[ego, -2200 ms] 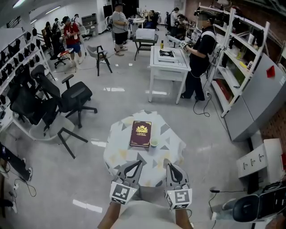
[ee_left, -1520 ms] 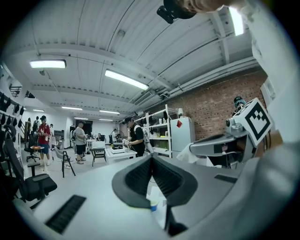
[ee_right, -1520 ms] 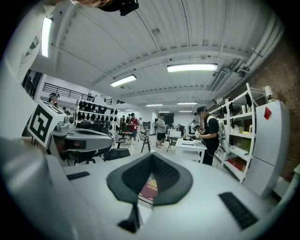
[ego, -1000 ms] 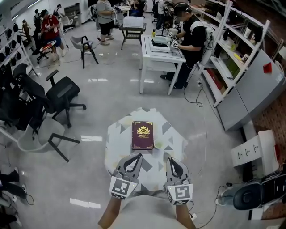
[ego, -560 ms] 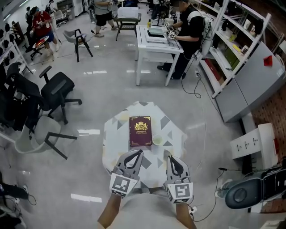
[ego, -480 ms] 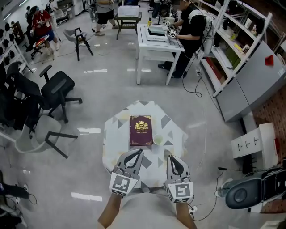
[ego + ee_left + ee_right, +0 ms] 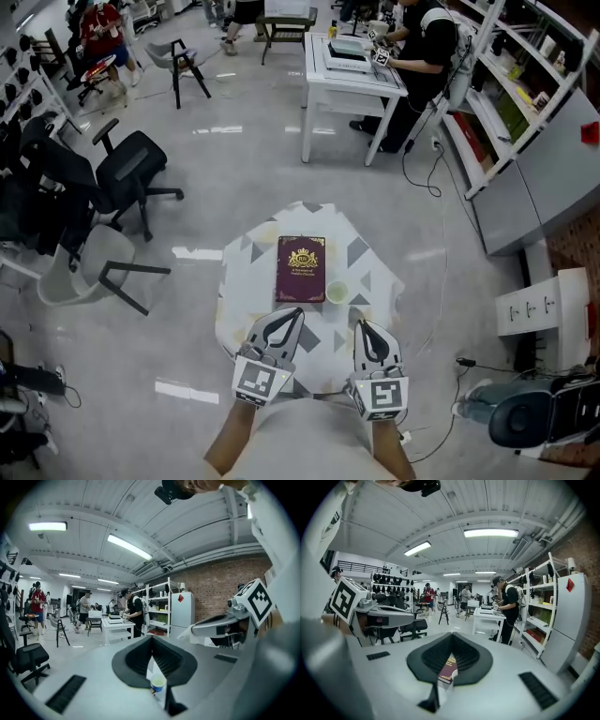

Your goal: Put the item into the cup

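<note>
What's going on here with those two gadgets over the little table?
A person holds a left gripper and a right gripper, both shut and empty, over the near edge of a small table. A maroon book lies there with a small green cup at its corner. Nothing is being touched, and no item for the cup shows.

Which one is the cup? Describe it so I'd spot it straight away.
Find the small table with the patterned cloth. On it lies a maroon book; the cup stands beside the book's near right corner, the only small, round, pale thing there.
</note>
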The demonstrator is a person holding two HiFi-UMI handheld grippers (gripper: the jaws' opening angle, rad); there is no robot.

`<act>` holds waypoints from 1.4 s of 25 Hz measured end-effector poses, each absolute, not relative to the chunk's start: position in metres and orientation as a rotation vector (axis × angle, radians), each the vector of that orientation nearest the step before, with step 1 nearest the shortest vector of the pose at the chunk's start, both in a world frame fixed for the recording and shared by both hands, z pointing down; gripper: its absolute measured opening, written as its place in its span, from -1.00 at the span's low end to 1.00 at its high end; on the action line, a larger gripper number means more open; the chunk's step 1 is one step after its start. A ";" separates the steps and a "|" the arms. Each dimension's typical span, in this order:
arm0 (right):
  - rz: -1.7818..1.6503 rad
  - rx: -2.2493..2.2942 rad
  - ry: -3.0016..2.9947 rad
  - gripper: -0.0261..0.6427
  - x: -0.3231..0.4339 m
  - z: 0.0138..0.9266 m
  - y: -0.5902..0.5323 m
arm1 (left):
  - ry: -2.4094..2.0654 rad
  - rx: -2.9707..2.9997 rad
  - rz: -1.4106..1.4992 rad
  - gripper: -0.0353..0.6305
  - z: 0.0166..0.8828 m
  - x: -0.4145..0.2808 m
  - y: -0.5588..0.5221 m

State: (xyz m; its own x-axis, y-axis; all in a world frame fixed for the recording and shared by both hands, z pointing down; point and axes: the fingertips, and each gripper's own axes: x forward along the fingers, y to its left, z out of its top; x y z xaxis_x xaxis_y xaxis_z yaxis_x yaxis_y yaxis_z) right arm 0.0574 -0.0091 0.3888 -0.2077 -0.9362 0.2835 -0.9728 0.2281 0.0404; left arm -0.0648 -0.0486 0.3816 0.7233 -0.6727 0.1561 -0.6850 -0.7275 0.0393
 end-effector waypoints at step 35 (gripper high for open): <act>0.495 1.586 -2.288 -0.90 0.093 0.501 -0.072 | -1.119 2.628 0.454 -0.86 0.495 -0.001 -0.098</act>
State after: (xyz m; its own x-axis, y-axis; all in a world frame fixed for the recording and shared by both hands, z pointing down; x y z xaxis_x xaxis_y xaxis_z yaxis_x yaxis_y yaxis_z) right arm 0.0928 -0.0718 0.5015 -0.3376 -0.8314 0.4414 -0.9395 0.3268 -0.1030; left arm -0.0014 -0.0982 0.4950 0.6567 -0.6536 0.3762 -0.7311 -0.6742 0.1050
